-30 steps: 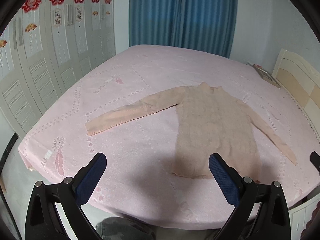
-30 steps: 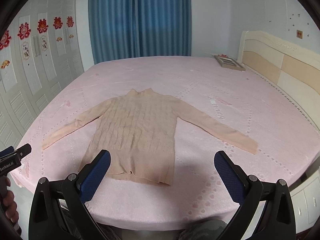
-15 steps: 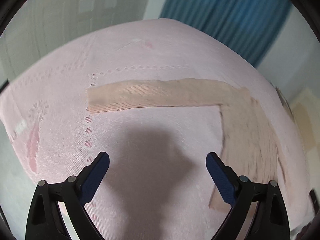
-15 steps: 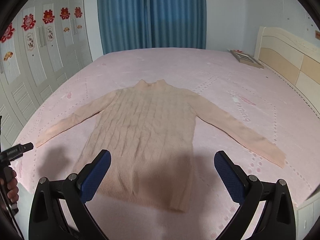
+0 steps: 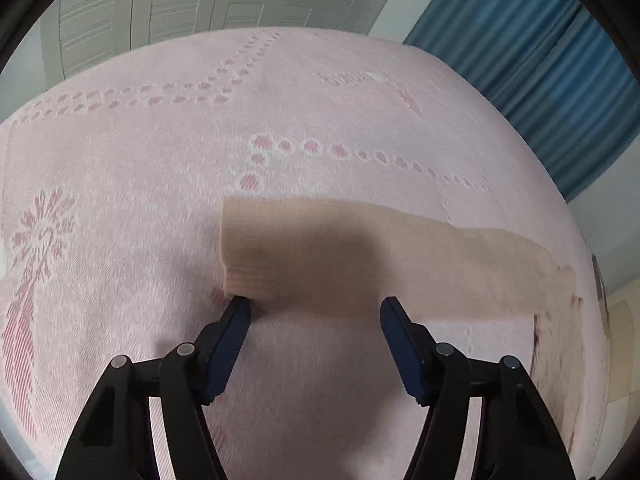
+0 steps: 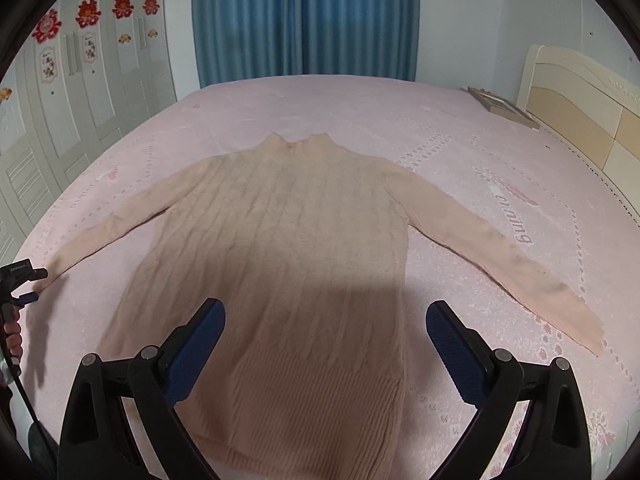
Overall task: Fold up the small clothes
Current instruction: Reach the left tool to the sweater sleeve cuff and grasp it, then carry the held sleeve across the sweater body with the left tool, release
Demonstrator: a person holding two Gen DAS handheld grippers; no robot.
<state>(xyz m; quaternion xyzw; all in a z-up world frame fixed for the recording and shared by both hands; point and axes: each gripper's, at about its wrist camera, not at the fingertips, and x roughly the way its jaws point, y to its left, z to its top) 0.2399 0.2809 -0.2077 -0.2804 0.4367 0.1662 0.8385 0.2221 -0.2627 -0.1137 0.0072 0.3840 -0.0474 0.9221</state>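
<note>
**Left tool at the sleeve cuff, right tool over the sweater body**

At the far left of the right wrist view, a hand [image 6: 12, 336] grips the left tool [image 6: 30, 284] beside the tip of the long left sleeve [image 6: 116, 220]. In the left wrist view, that left tool [image 5: 314, 306] sits low over the pink patterned bedspread [image 5: 140, 168], its jaws having just been closing but with a clear gap between them. The left blue-padded fingertip [image 5: 238, 308] meets the near corner of the ribbed cuff [image 5: 256, 248]; the right fingertip lies at the sleeve's near edge. The pads press on no cloth, so the tool is released.

The peach cable-knit high-neck sweater [image 6: 280, 248] lies flat and face up on the bed, collar toward the blue curtains [image 6: 304, 16], both sleeves spread outward, hem nearest the camera. The right tool [image 6: 324, 320] hangs above the lower body of the sweater with its jaws spread wide and nothing clasped.

Farther right, the right sleeve [image 6: 500, 256] runs toward the bed's near edge. A framed picture [image 6: 504, 106] lies near the cream wooden headboard [image 6: 580, 120]. White wardrobe doors [image 6: 80, 92] with red paper decorations stand along the left wall.
</note>
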